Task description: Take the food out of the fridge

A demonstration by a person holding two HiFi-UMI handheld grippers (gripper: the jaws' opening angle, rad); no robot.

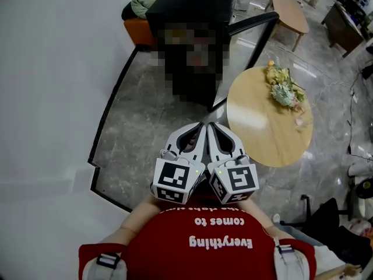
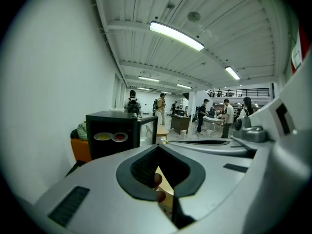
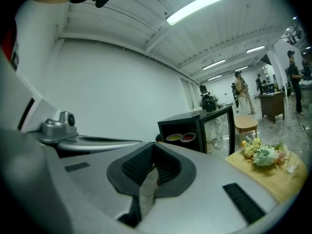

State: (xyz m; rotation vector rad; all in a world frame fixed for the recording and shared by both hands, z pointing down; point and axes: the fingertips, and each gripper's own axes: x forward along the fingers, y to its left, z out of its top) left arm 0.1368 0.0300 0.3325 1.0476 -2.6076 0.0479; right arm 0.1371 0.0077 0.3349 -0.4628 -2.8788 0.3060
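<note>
Approach step: left gripper and right gripper clenched empty, side by side; open mini fridge well ahead, food plates inside. Next: advance, unclench jaws, grasp plate.

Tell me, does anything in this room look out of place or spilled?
Only the small black fridge: its glass door stands wide open, two plates of food inside. A bunch of flowers lies loose on the round table. Nothing is spilled.

Bright, even light falls from ceiling strip lights; far floor shows glare; gripper views bend, corners black.
</note>
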